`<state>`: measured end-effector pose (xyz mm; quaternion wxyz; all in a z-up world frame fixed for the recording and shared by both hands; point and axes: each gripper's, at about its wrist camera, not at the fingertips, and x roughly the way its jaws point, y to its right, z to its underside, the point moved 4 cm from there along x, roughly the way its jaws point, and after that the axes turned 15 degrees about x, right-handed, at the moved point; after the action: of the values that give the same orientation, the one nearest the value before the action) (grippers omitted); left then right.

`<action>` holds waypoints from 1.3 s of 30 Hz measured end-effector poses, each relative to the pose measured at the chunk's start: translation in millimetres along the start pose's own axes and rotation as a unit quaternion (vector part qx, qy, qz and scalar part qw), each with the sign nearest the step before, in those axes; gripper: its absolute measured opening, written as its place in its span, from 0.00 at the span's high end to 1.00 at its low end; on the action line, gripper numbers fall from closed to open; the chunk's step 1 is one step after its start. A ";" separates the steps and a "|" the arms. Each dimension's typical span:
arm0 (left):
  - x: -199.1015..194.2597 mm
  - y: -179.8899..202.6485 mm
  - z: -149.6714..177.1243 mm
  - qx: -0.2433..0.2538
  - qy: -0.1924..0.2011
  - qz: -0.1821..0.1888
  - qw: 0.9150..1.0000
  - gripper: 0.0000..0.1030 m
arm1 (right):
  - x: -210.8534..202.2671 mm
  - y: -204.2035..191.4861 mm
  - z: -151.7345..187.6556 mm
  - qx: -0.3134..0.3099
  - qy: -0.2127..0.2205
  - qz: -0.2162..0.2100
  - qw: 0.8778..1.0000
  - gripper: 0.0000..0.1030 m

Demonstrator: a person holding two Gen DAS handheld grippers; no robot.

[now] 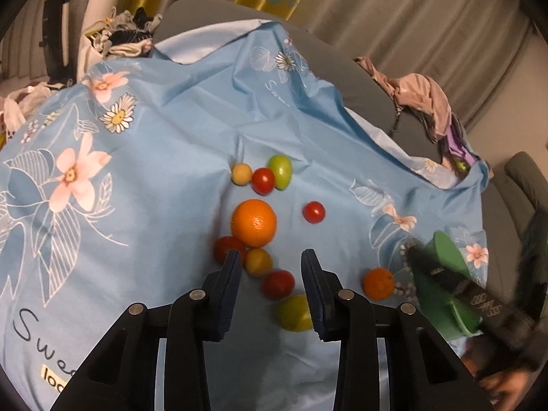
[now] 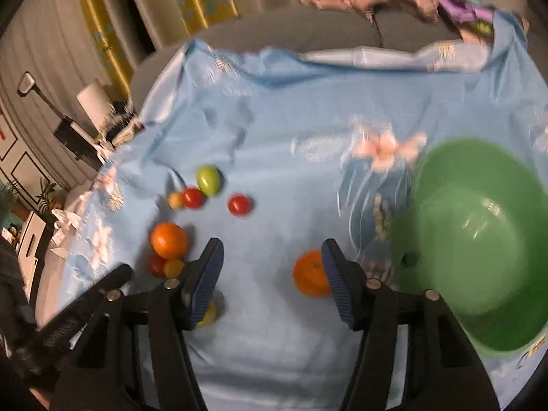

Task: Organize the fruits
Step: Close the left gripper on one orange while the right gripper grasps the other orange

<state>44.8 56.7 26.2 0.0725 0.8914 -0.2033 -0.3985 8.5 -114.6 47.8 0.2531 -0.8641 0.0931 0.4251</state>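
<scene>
Fruits lie loose on our blue flowered cloth. Nearest, between our left gripper's parted pads, sits a red tomato, untouched, beside a yellow-green one. Our right gripper gapes, empty, a small orange just beside one pad. Farther off lies a big orange. A green bowl sits near the cloth's right edge.

Light blue cloth with pink-white flower print; bowl plain green; fruits orange, red, yellow-green.
</scene>
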 end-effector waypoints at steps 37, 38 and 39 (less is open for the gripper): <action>86.1 -6.1 -33.0 0.031 -0.111 -0.080 0.990 0.62 | 28.7 25.1 18.5 -0.015 -0.050 0.077 0.996 0.49; 89.0 -7.0 -32.3 0.024 -0.114 -0.071 0.991 0.61 | 31.5 26.1 17.1 -0.009 -0.049 0.074 0.996 0.48; 90.1 -7.8 -31.9 0.020 -0.113 -0.068 0.991 0.61 | 34.4 26.9 16.5 -0.004 -0.051 0.072 0.996 0.47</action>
<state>124.9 24.8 -16.0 0.0039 0.8537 -0.1575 -0.4964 8.4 -127.2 2.8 0.2233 -0.8331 0.1401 0.4864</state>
